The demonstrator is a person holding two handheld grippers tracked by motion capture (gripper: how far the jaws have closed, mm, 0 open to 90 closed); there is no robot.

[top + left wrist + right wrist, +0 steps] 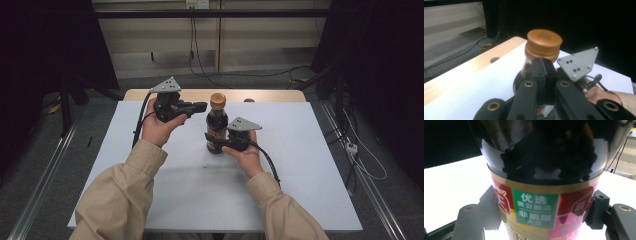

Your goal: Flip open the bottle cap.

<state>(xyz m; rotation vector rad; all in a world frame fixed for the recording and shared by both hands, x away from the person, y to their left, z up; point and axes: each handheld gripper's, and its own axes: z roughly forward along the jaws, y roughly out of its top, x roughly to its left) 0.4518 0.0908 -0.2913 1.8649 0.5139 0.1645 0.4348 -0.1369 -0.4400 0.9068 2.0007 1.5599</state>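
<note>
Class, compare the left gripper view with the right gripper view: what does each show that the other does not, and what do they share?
Left gripper view alone: the bottle's orange cap, the wooden table edge, a grey plate and the left gripper with its jaws together.
Right gripper view alone: the label with green, red and pink panels, and the right gripper with a jaw on each side of the bottle.
Both: the dark bottle and the white tabletop.

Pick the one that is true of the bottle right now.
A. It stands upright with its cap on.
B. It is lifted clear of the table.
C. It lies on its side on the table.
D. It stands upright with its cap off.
A: the bottle stands upright on the table, its brown cap on top, with the right gripper clamped around its lower body.
</note>
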